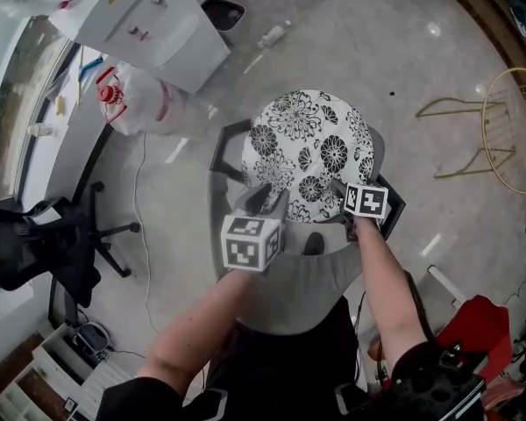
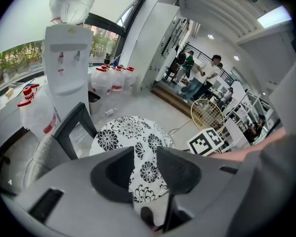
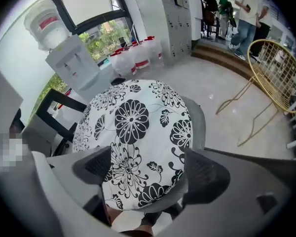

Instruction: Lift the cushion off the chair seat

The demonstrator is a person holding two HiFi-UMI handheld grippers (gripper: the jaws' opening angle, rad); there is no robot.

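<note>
Right gripper point(image 3: 148, 166): the jaws stand wide. The near edge of the cushion point(image 1: 307, 143) shows between them, the pads are clear of the fabric on both sides, and nothing is held. Left gripper point(image 2: 145, 154): the jaws are apart by a narrower gap, the cushion is visible beyond it, no contact is seen, and nothing is held. Both grippers point down at the near rim of the round, black-and-white flowered cushion. It lies flat on the grey chair point(image 1: 379, 152) and covers nearly the whole seat, so the lift is not yet begun. Risks, as judged:

- The left gripper's narrower gap may ride over the edge instead of taking it.
- A pinch of the cover alone may let the cushion sag and slip on the way up.
- Jaws set too low could catch the seat rim along with the cushion and drag the chair.
- Unequal grips would tip the cushion toward the far side.

The dark armrest point(image 1: 228, 152) on the left stands near the left gripper and could foul it. The head view alone shows both grippers side by side at the near edge, along with the person's arms. The right gripper view shows the cushion's near edge lying on the seat rim close up. The left gripper view takes in the right gripper's marked cube point(image 2: 204, 141); the right gripper view shows nothing of the left gripper.
</note>
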